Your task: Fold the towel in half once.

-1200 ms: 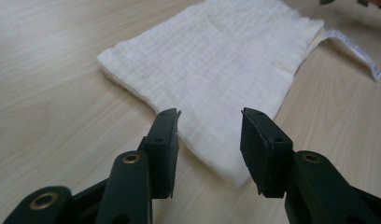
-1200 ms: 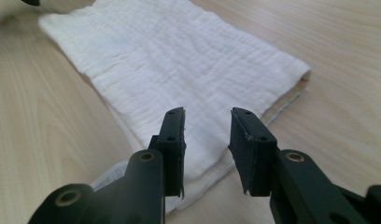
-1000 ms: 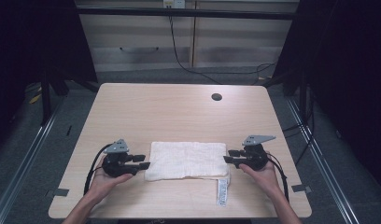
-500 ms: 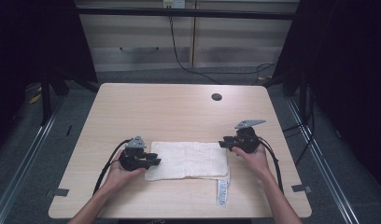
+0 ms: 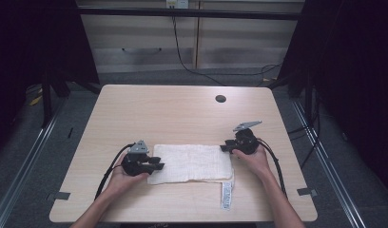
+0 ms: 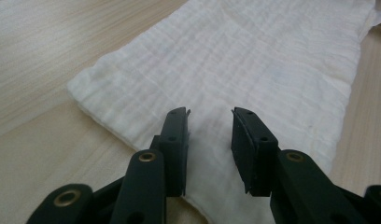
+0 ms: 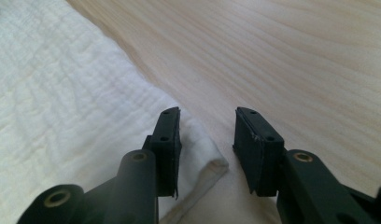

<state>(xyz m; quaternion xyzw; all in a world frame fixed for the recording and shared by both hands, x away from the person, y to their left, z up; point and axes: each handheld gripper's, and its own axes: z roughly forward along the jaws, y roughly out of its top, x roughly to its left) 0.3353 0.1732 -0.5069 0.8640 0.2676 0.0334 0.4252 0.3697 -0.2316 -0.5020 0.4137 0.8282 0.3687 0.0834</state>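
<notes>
A folded white cloth (image 5: pixel 189 163) is laid near the counter's (image 5: pixel 182 114) front edge, flanked by the left hand-held gripper (image 5: pixel 156 166) and right hand-held gripper (image 5: pixel 224 147), jaws parted; its tag's (image 5: pixel 226 195) print is illegible.

High view looks down over table (image 5: pixel 182 114); gripper views skim cloth (image 6: pixel 254 70) closely.

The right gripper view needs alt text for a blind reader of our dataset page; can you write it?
Two open black tongs hover at the corner of a folded white cloth on a light wooden table. The cloth's rolled corner lies in the gap between them, ungripped.
</notes>
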